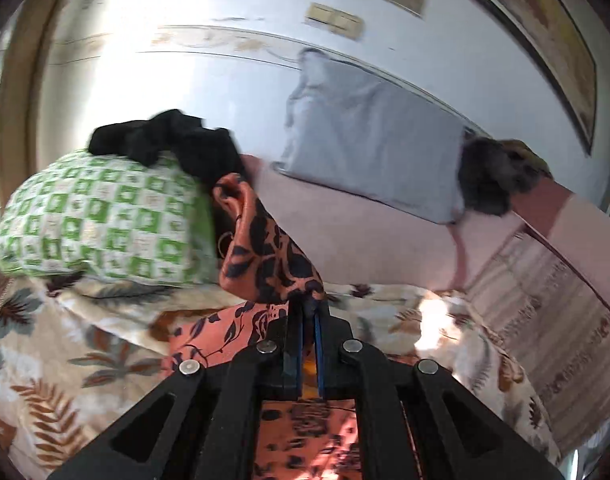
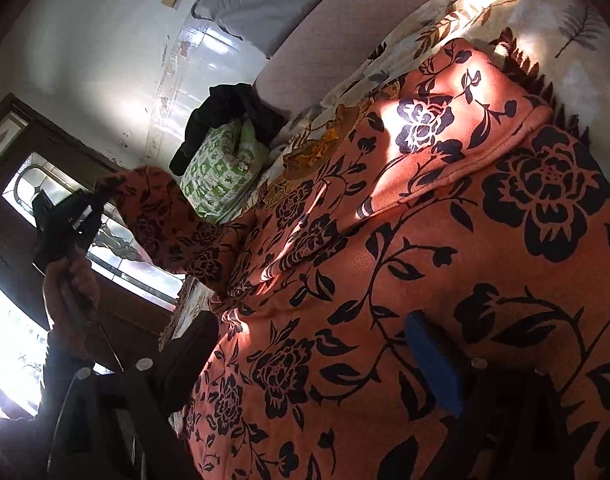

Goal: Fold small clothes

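Note:
An orange garment with a black flower print [image 2: 405, 240] lies spread on the bed. My left gripper [image 1: 308, 306] is shut on an edge of it and holds that edge lifted [image 1: 265, 248]; it also shows in the right wrist view [image 2: 93, 200], up and to the left, with cloth hanging from it. My right gripper [image 2: 317, 348] is open low over the garment, its blue-padded finger [image 2: 433, 364] to the right and its dark finger [image 2: 193, 344] at the cloth's left edge. Nothing sits between its jaws.
A leaf-print bedsheet [image 1: 65, 352] covers the bed. A green checked pillow [image 1: 105, 216] with black clothes [image 1: 173, 140] on it lies near the wall. A grey pillow [image 1: 377, 152] leans on the wall. A window [image 2: 65, 208] is on the left.

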